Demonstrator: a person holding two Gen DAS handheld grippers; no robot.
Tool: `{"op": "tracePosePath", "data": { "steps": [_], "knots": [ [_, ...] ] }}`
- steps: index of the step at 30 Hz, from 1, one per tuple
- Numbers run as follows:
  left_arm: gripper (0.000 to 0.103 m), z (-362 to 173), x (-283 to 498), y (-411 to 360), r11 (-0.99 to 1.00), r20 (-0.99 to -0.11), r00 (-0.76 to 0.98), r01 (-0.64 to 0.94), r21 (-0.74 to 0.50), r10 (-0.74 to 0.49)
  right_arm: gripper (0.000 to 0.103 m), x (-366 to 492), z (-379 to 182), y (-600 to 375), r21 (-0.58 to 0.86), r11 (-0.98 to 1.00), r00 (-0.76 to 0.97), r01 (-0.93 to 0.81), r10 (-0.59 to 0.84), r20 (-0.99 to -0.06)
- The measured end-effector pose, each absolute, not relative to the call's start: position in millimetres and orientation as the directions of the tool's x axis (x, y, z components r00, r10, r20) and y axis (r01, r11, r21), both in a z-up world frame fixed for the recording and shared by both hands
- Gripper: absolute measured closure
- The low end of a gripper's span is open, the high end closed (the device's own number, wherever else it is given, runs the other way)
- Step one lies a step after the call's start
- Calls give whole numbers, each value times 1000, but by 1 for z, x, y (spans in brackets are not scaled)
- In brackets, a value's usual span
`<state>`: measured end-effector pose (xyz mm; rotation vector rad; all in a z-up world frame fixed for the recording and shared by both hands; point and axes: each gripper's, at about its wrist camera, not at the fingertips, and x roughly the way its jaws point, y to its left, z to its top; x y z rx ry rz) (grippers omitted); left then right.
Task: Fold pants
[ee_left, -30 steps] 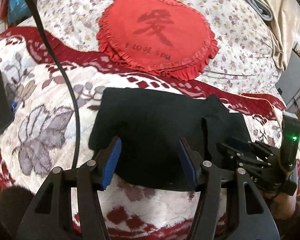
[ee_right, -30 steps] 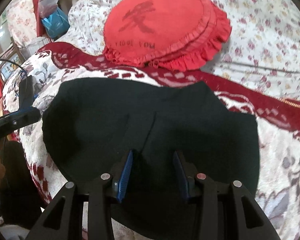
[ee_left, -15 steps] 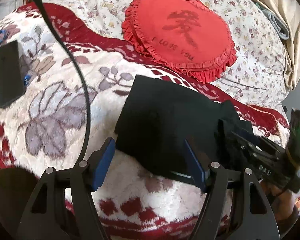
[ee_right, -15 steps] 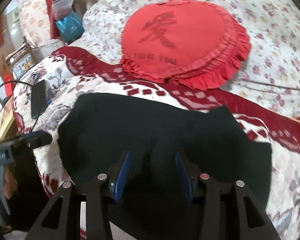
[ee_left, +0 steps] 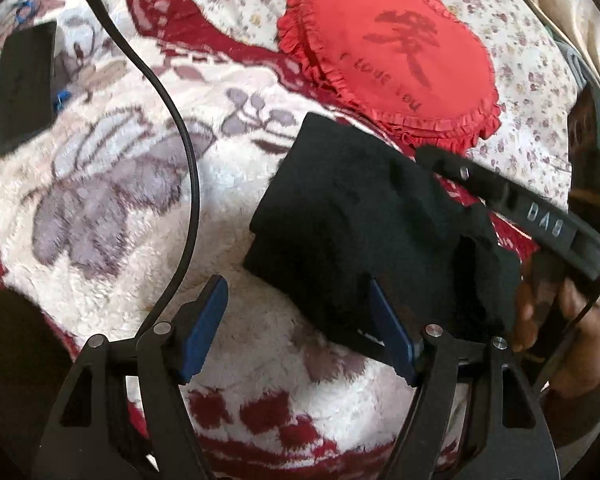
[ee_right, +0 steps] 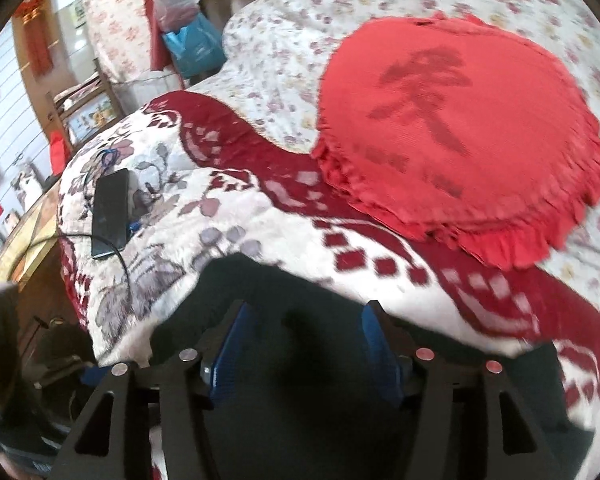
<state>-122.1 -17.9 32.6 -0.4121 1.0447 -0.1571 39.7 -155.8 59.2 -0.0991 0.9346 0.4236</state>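
Red cushion reads "I LOVE YOU".

The left wrist view looks forward and down between its blue-padded fingers from close above the bed's blanket, with the black pants off to its right. The right wrist view sits lower and nearer, the pants filling its foreground. Both views share the red heart cushion, the dark phone and the blanket.
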Motion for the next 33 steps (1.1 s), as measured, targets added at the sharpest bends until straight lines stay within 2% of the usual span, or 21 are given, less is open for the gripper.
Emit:
{"op": "tracePosePath", "data": {
  "steps": [6, 8, 12, 13, 16, 18, 19, 21, 23, 27, 28, 29, 30, 32, 33],
  "knots": [
    [30, 27, -116, -20, 904, -798, 505, -77, -421, -328, 41, 72, 42, -124, 111, 876, 445, -469, 343, -827],
    [24, 27, -113, -21, 896, -787, 517, -80, -436, -337, 41, 80, 33, -119, 128, 871, 420, -475, 352, -836],
    [24, 26, -109, -22, 887, -773, 536, -89, -453, -340, 41, 89, 16, -115, 172, 865, 388, -472, 379, -840],
    [24, 26, -107, -23, 884, -766, 541, -84, -460, -348, 43, 89, 14, -117, 201, 863, 387, -464, 401, -830],
    [24, 26, -104, -25, 876, -744, 560, -68, -478, -363, 65, 91, 11, -125, 230, 875, 407, -425, 412, -815],
    [39, 27, -102, -26, 875, -733, 572, -54, -482, -369, 78, 90, 15, -135, 282, 872, 424, -399, 448, -787],
    [54, 28, -101, -26, 870, -726, 573, -42, -490, -381, 80, 89, 17, -139, 299, 871, 432, -389, 459, -776],
    [63, 35, -103, -26, 862, -700, 588, -10, -507, -406, 85, 87, 21, -144, 318, 867, 438, -383, 473, -764],
    [77, 46, -108, -29, 867, -674, 613, 36, -497, -412, 86, 85, 27, -148, 337, 865, 442, -373, 485, -755],
    [79, 69, -117, -45, 880, -625, 654, 141, -453, -426, 86, 77, 51, -163, 346, 883, 495, -316, 465, -734],
    [79, 74, -119, -51, 885, -615, 663, 170, -433, -428, 84, 74, 61, -166, 348, 888, 507, -302, 459, -730],
    [80, 78, -121, -57, 889, -603, 672, 199, -412, -429, 76, 71, 71, -168, 346, 891, 514, -293, 452, -729],
    [80, 81, -123, -61, 892, -595, 678, 219, -396, -431, 54, 69, 79, -169, 341, 895, 513, -288, 445, -734],
    [80, 87, -127, -73, 895, -579, 691, 257, -364, -434, 30, 63, 96, -169, 328, 901, 506, -284, 432, -747],
    [80, 88, -128, -77, 895, -574, 693, 269, -356, -437, 30, 60, 104, -168, 319, 902, 505, -292, 428, -749]
  ]
}}
